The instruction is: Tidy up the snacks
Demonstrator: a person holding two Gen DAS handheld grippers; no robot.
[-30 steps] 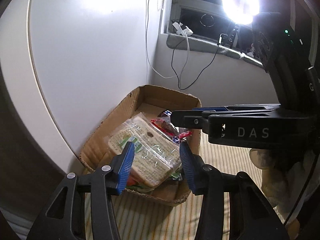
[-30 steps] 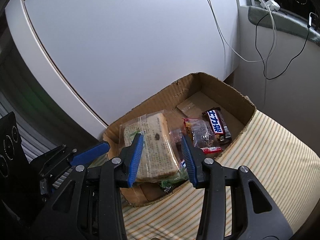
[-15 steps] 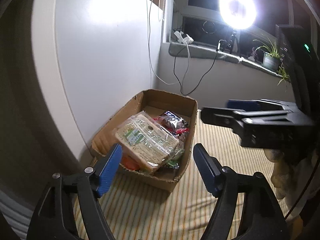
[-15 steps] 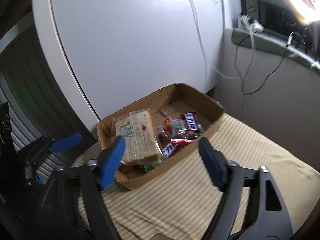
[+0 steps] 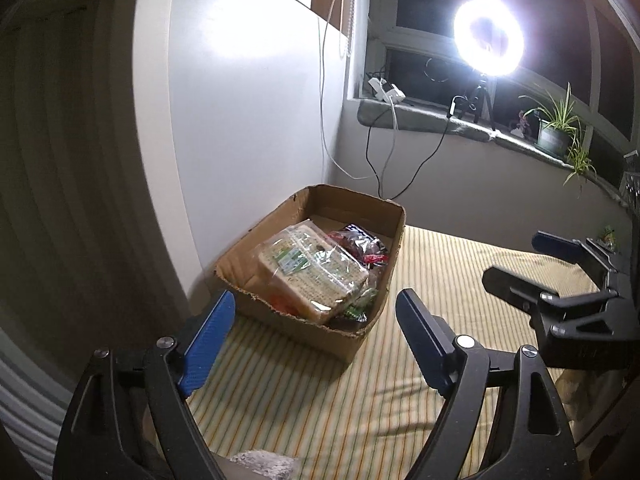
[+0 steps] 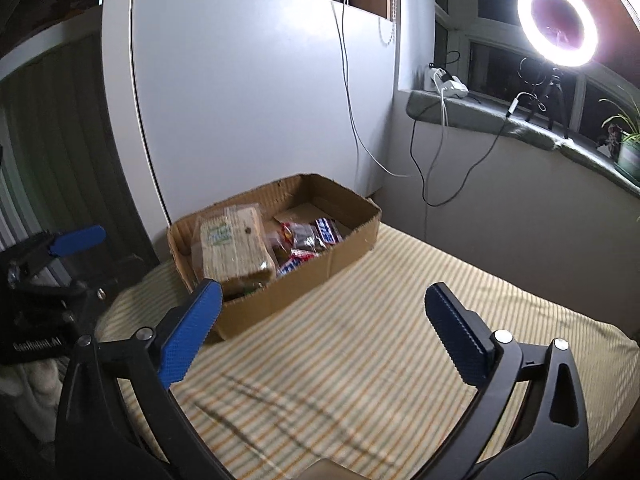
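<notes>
A cardboard box (image 5: 372, 332) (image 6: 352, 248) stands on a striped cloth next to a white panel. In it lies a wrapped sandwich (image 5: 312, 270) (image 6: 234, 242) on top of other packets, with a chocolate bar (image 6: 327, 231) and red wrappers (image 5: 366, 246) beside it. My left gripper (image 5: 316, 316) is open and empty, drawn back from the box's near end. My right gripper (image 6: 324, 304) is open and empty, above the cloth in front of the box. Each gripper shows at the edge of the other's view.
The striped cloth (image 6: 380, 360) spreads to the right of the box. A white panel (image 6: 260, 100) stands behind it. A window sill (image 6: 500, 124) carries a ring light (image 6: 556, 22), cables and a potted plant (image 5: 556, 128).
Both grippers have opened wide and pulled back and up from the box. The sandwich now lies in the box, free of the fingers.
</notes>
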